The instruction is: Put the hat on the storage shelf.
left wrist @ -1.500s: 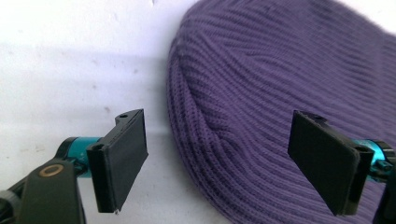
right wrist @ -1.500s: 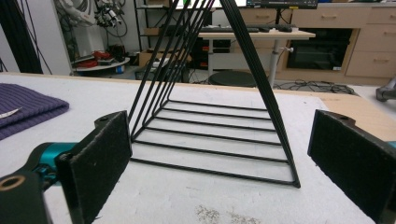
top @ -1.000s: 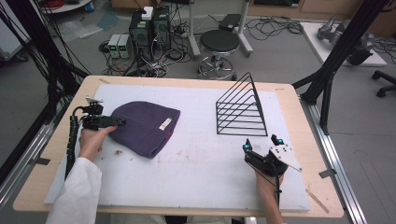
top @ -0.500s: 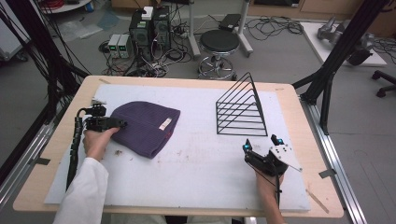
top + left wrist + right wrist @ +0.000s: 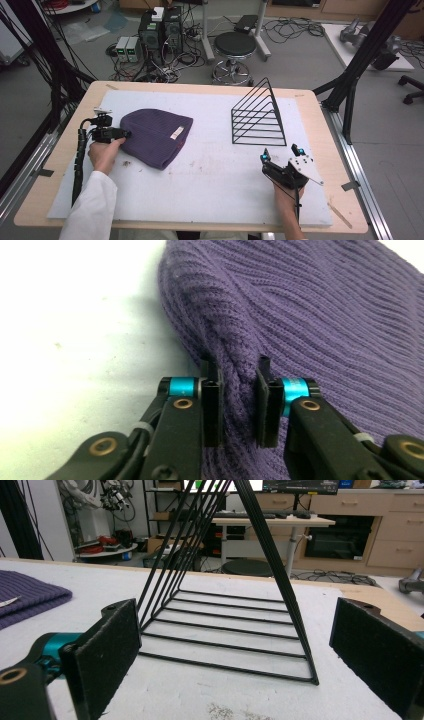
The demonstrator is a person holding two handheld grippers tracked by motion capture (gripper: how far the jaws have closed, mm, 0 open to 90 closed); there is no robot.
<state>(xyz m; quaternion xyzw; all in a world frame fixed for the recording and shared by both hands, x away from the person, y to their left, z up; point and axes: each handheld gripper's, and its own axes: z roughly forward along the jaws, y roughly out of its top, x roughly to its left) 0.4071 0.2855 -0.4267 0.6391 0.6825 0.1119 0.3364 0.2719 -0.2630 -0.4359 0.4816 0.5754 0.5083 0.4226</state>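
A purple ribbed knit beanie (image 5: 157, 136) is laid flat on the left part of the white mat (image 5: 210, 185) that covers the wooden tabletop (image 5: 320, 107). It's a chunky rib knit, rounded at the crown end, with a small pale label (image 5: 176, 132) sewn near its right edge. Up close in the left gripper view the ribs (image 5: 320, 320) are seen running lengthwise, and a fold of the fabric is bunched up into a ridge right at the beanie's edge.

That ridge is being pinched by the left gripper (image 5: 239, 390): its jaws have just been closing, and a fold of the purple knit is clamped between the black pads (image 5: 212, 410). In the high view the same gripper (image 5: 122, 133) is seen at the beanie's left edge, held by a hand (image 5: 104, 155) with a white sleeve (image 5: 90, 207) behind it.

The right gripper (image 5: 280, 159) is held low near the front right of the mat, jaws spread wide with nothing between them. It's pointed at a black wire rack (image 5: 257, 117), a triangular frame of thin rods, which is stood on the mat well apart from the beanie. Through the right gripper view the rack (image 5: 225, 620) is seen with nothing in its slots, and a bit of the beanie (image 5: 27, 600) is caught at the left edge.
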